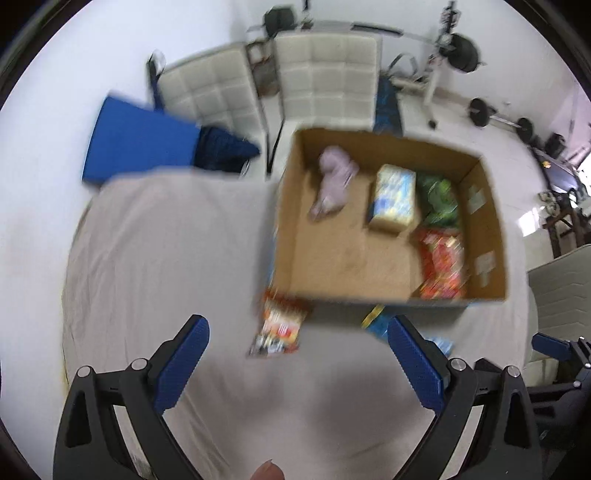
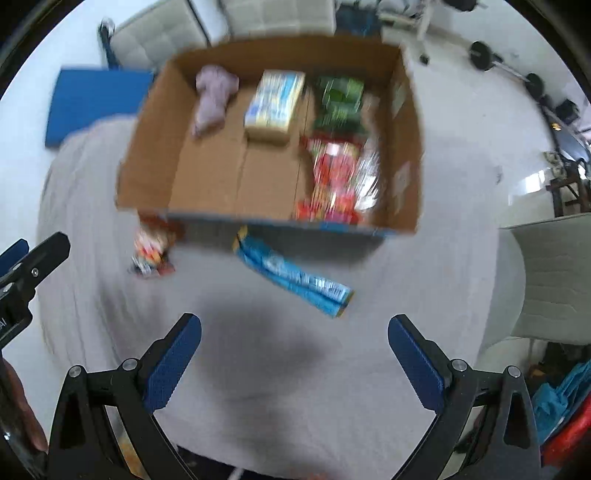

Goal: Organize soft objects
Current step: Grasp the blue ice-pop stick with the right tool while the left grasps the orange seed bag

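An open cardboard box (image 1: 487, 229) (image 2: 147, 155) stands on a table under a grey cloth (image 1: 166, 258) (image 2: 406, 295). Inside lie a pink soft toy (image 1: 334, 181) (image 2: 212, 98), a yellow-blue pack (image 1: 393, 197) (image 2: 275, 103), a green bag (image 1: 439, 199) (image 2: 340, 103) and a red snack bag (image 1: 443, 264) (image 2: 340, 177). On the cloth in front of the box lie a small red-orange packet (image 1: 277, 328) (image 2: 153, 247) and a blue packet (image 1: 376, 319) (image 2: 295, 277). My left gripper (image 1: 295, 354) is open and empty above the cloth. My right gripper (image 2: 293, 354) is open and empty too.
White padded chairs (image 1: 325, 74) (image 2: 155, 33) stand behind the table, and another (image 2: 554, 280) at the right. A blue mat (image 1: 136, 144) (image 2: 92, 99) lies on the floor at the left. Gym weights (image 1: 480, 110) (image 2: 484, 55) lie at the back right.
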The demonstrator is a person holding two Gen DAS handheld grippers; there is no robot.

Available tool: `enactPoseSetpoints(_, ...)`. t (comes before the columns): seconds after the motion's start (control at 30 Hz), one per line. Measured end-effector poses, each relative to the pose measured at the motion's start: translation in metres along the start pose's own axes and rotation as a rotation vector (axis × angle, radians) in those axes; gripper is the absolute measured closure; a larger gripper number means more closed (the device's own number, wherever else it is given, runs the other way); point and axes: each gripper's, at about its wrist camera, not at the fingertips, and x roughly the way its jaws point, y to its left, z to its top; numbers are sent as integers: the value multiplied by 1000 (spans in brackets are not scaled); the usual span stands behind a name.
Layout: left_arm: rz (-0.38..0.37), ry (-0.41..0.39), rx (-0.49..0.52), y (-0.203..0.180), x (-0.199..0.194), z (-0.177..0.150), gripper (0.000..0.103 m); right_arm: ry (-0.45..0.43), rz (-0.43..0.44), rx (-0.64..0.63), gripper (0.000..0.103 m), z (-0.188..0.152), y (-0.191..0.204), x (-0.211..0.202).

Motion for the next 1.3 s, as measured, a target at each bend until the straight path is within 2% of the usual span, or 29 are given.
enactPoseSetpoints(0.1,19,108,-24,11,42,-22,4,66,-19,-40,0,-2,2,43)
enactPoseSetpoints(0.27,54,216,-55,23,101,-39,4,132,-60,-103,0,6,9,103)
enactPoseSetpoints(0.43,90,267,-38,28,140,-42,4,164,-72,-117,0,18,13,142)
enactPoseSetpoints(0.63,97,305,2,25,173,-33,4,188,-85,-133,3,26,20,164)
enactPoseSetpoints(0.83,61,345,40,16,197,-24,4,202,-134,-174,29,23,28,174)
enactPoseSetpoints(0.87,55,346,49,14,199,-24,4,201,-139,-181,36,22,29,175)
enactPoseSetpoints(0.97,38,349,65,9,205,-23,5,206,-140,-180,41,20,30,176)
enactPoseSetpoints(1.03,29,358,69,7,209,-24,18,206,-145,-179,50,19,30,177)
enactPoseSetpoints(1.07,27,365,70,7,212,-24,33,208,-149,-179,51,18,30,178)
enactPoseSetpoints(1.13,35,377,75,6,217,-27,49,213,-155,-176,53,16,33,178)
enactPoseSetpoints(1.2,27,361,66,7,216,-30,49,215,-149,-170,71,14,35,178)
enactPoseSetpoints(1.3,18,355,40,10,213,-34,51,237,-140,-152,79,10,36,177)
